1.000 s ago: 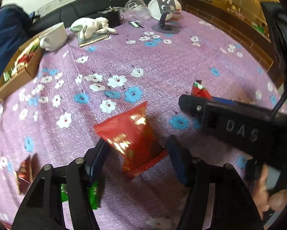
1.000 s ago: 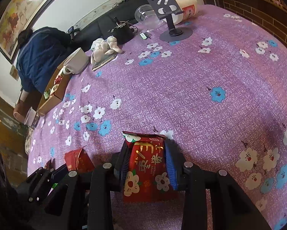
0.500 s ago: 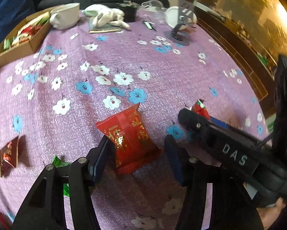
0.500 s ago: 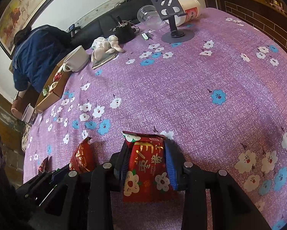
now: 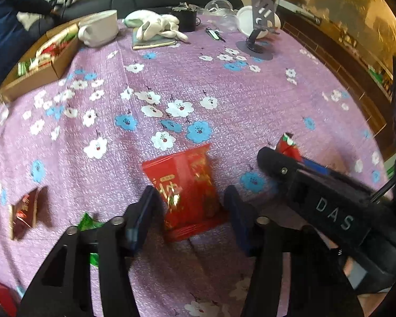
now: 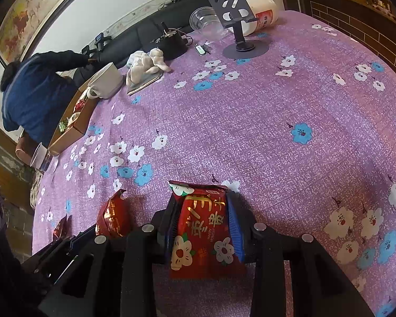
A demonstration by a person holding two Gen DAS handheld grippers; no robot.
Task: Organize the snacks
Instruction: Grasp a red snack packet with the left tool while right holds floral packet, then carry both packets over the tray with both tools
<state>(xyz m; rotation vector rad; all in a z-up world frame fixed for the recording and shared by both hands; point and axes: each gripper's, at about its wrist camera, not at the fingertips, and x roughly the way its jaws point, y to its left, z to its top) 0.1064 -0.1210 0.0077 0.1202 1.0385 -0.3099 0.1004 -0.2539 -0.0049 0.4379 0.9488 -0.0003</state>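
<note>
My right gripper [image 6: 202, 227] is shut on a red flower-printed snack packet [image 6: 204, 227]. It holds the packet just above the purple cloth. My left gripper [image 5: 188, 216] is open around a plain red snack packet [image 5: 186, 189] that lies on the cloth between its jaws. This packet also shows in the right wrist view [image 6: 113, 215]. The right gripper's black body [image 5: 330, 206] crosses the left wrist view with its packet's tip [image 5: 288, 142] showing. A dark red packet [image 5: 23, 212] and a green packet [image 5: 88, 222] lie at the left. A cardboard box [image 5: 39, 66] holding snacks stands at the far left.
At the far end of the table are a white mug [image 5: 100, 30], a plush toy on a book [image 5: 155, 27], a black pot [image 5: 187, 19], a phone stand [image 5: 258, 34] and clear bowls [image 6: 206, 19]. A person in blue [image 6: 36, 92] sits behind the box. A plastic cup [image 6: 40, 157] stands at the left edge.
The left gripper has pulled up and tilted, so the red packet sits deeper between its open jaws and the box comes into fuller view. The right gripper stays shut on its packet.
</note>
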